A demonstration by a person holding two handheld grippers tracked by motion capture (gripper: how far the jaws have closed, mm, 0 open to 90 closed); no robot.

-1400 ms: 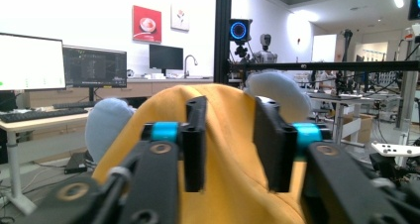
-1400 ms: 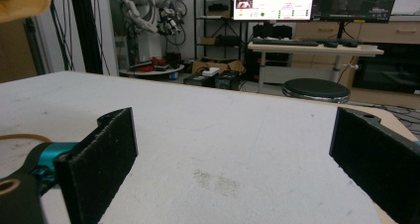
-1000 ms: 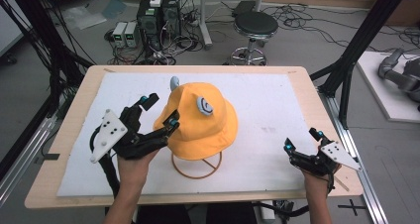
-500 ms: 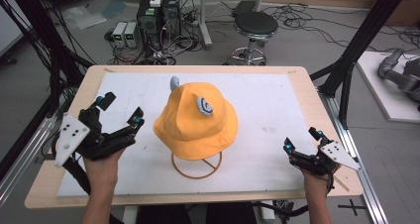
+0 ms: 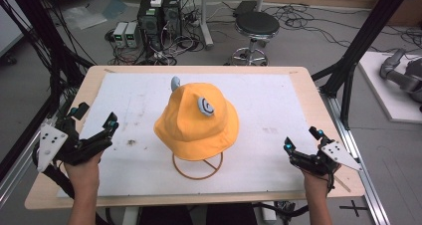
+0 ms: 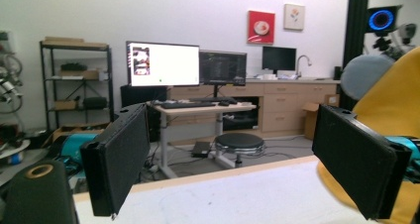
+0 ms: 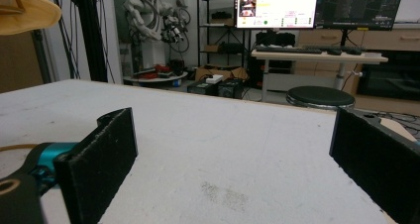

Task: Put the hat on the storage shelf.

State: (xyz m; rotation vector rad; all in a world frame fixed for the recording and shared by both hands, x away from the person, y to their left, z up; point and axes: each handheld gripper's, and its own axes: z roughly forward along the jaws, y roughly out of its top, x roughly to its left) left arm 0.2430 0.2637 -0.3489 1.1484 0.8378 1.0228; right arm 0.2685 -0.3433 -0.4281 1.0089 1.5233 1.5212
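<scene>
While both grippers wait wide open, left gripper (image 5: pixel 94 127) and right gripper (image 5: pixel 301 142) flank the hat (image 5: pixel 195 116) on its stand (image 5: pixel 197 167); likely done, or regrasp next.

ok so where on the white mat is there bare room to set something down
Free: the mat right of the yellow hat, up to the right tongs, and the back-left stretch. Crowded: the middle, with hat and wire stand; the left tongs hang over the left edge.
</scene>
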